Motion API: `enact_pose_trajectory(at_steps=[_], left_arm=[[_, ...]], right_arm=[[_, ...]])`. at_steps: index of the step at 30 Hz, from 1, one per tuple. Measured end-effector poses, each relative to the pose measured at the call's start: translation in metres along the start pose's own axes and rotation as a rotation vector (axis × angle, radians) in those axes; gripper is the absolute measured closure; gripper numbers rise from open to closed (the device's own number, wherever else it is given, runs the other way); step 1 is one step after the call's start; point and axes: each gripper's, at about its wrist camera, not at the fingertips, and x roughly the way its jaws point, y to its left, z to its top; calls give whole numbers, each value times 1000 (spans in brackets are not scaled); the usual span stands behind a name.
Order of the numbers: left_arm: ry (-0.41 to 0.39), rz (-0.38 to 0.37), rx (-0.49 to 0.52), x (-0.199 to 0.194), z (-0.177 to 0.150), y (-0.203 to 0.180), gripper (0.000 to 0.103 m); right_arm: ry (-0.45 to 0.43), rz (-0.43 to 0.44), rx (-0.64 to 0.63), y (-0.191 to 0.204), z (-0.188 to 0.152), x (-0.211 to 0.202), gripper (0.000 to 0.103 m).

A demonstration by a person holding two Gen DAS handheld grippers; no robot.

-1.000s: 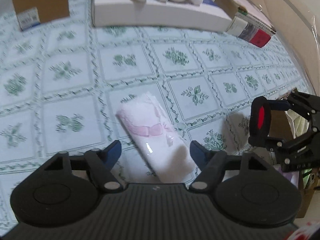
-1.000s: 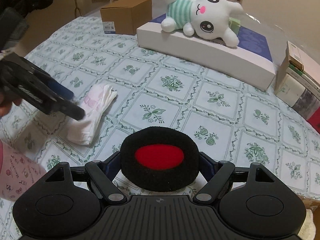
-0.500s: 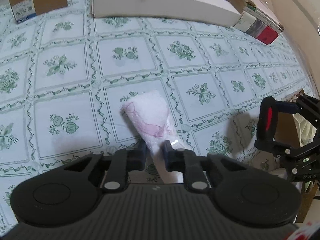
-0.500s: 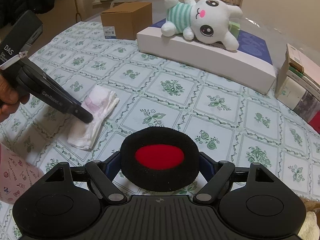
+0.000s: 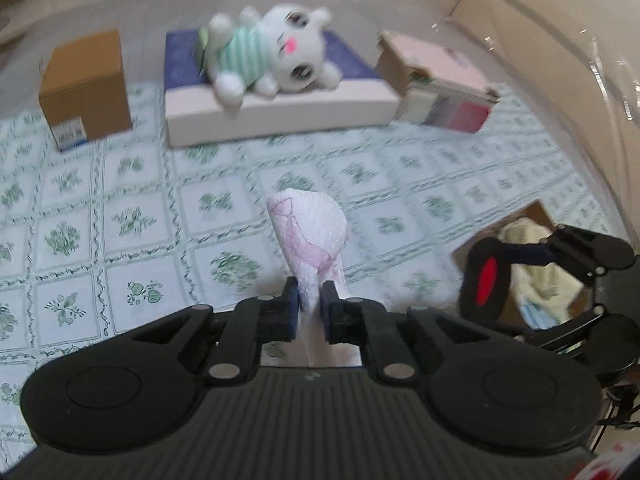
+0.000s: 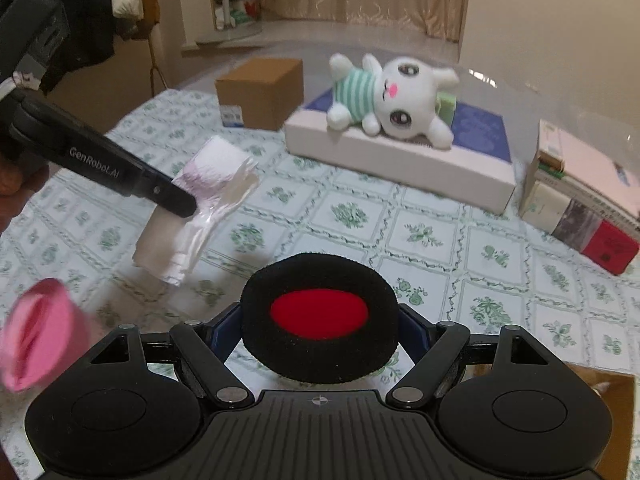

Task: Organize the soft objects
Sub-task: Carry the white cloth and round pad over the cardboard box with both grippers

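- On the far left of the table you had one brown cardboard box [image 5: 86, 90], standing on the green-flowered tablecloth [image 5: 120, 240]; the right wrist view showed the same single box [image 6: 260, 94].
- Just right of it sat one flat white box with a blue top [image 5: 276, 108], and one white plush rabbit in a mint-striped shirt [image 5: 272, 60] lay on that box, also seen from the right wrist camera [image 6: 394, 100].
- In the middle, your left gripper [image 5: 308, 304] had its two fingers pressed close together, pinching one folded white cloth with a pink bow print [image 5: 310, 236].
- That cloth was held up off the tablecloth; in the right wrist view it hung from the left gripper [image 6: 180, 200], its lower end [image 6: 188, 236] drooping toward the table surface.
- Right of the white box you had one stack of books and packets [image 5: 444, 92], with a pink cover on top and a red piece at its low right end.
- At the far right, your right gripper [image 5: 516, 280] was closed on one round black pad with a red centre [image 5: 484, 284]; its own camera showed the pad [image 6: 320, 316] gripped between the two fingers.
- Behind that gripper stood one open brown box [image 5: 536, 216] holding pale yellowish cloth [image 5: 532, 264]; how many pieces it held could not be told.
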Motion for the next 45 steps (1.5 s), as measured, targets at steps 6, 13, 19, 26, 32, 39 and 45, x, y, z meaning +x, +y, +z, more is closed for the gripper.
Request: enact_pose_trajectory(at_steps=[6,13,19,26,32,39,45], left_arm=[[-50,-17,36,-46,-25,-41,93],[-121,-28,73,-92,-73,-83,93],[-159,-16,95,-110,-116,-113,93],[-204,30,106,-117,-166,-137,93],[-237,60,86,-121,-197,-151,93],[-260,78,49,-122,-223,-161,93],[-261,59,25,-122,-244,-172,93]], right_arm=[[-47,-14,20,16,-14,-54,24],[-102,-30,72,30,-45,-111,24],[-134,-43,124,37,-80,-144,24],[-150,-43,219,38,-123,-164,24],[-184,-49,313,39,-162,-183,24],[-207,-74,373,39,-197,-207,24],[-217,-117,394,39,-223,-227,24]])
